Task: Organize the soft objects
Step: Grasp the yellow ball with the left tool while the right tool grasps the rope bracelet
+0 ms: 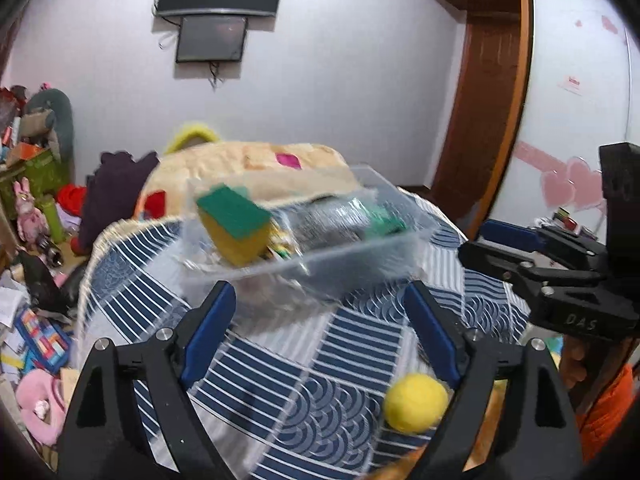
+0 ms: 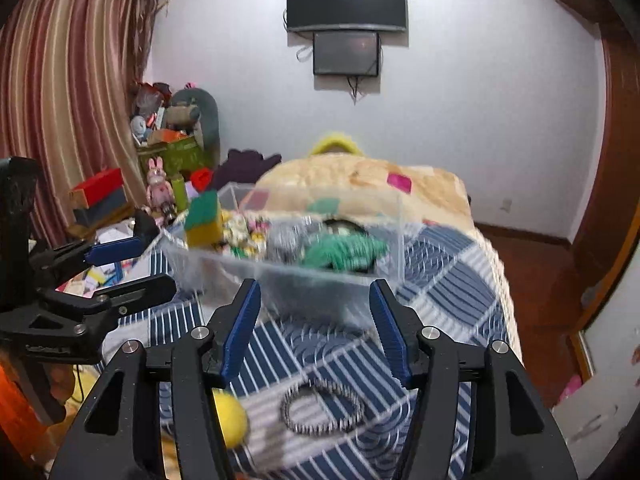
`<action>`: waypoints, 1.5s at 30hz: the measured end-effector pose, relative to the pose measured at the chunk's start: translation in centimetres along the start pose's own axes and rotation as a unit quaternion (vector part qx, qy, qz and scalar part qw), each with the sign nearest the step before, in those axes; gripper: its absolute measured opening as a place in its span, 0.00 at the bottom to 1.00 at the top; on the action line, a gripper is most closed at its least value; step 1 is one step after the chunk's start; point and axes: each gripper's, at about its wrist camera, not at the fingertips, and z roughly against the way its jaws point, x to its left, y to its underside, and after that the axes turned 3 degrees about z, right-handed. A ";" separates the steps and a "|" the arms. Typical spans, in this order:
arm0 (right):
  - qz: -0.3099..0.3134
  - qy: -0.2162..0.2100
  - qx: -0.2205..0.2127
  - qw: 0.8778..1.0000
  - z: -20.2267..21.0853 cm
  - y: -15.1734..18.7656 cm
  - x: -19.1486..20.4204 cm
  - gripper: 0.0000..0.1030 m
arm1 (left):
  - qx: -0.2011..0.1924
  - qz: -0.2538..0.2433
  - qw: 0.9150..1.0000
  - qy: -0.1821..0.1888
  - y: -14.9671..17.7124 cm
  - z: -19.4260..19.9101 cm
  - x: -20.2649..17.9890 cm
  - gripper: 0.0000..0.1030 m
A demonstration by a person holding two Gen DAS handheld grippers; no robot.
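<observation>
Left wrist view, far left of frame: cluttered floor with a pink plush rabbit toy (image 1: 27, 211) and scattered papers. Lower centre: left tool (image 1: 320, 332), blue-padded jaws spread wide, nothing between them, hovering above the bed with the blue-and-white patterned cover (image 1: 280, 364). Centre, just beyond the fingertips: clear plastic rectangular bin (image 1: 360, 248) resting on the bed, blurred. At its left end, a yellow sponge with a green scouring top (image 1: 236, 224) sticking up above the rim, tilted. Further right inside the bin, a grey item and a green soft item (image 1: 386, 222), too blurred to name. Behind the bin, a beige patchwork quilt (image 1: 256, 168). Lower right, beside the right finger: small yellow fuzzy ball (image 1: 416, 402) lying on the cover. Right edge: right tool (image 1: 500, 250), seen side-on, jaws apart and empty.

Right wrist view, left edge: left tool (image 2: 132, 264), open, holding nothing. Lower left: yellow ball (image 2: 232, 420) partly hidden behind the left finger. Lower centre: right tool (image 2: 316, 320), jaws wide apart, empty, pointing at the bin (image 2: 200, 256). Between the fingers on the cover, a dark coiled hair tie ring (image 2: 322, 410). Upper centre: two wall-mounted black screens (image 2: 346, 0).
</observation>
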 end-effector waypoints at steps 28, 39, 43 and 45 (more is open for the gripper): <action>-0.026 -0.015 0.098 0.995 -2.8 7.6 -0.9 0.40 | 0.097 0.022 0.991 0.086 7.0 -3.5 -3.7 0.53; -0.017 -0.010 0.088 0.996 -2.4 7.1 -0.3 0.07 | 0.082 0.014 0.993 0.083 6.4 -2.8 -3.5 0.41; -0.014 -0.007 0.075 0.997 -2.0 6.1 -0.3 0.07 | 0.063 0.014 0.996 0.064 5.3 -2.4 -2.7 0.41; -0.012 -0.004 0.066 0.998 -1.8 5.4 -0.2 0.07 | 0.051 0.014 0.997 0.055 4.5 -2.1 -2.3 0.41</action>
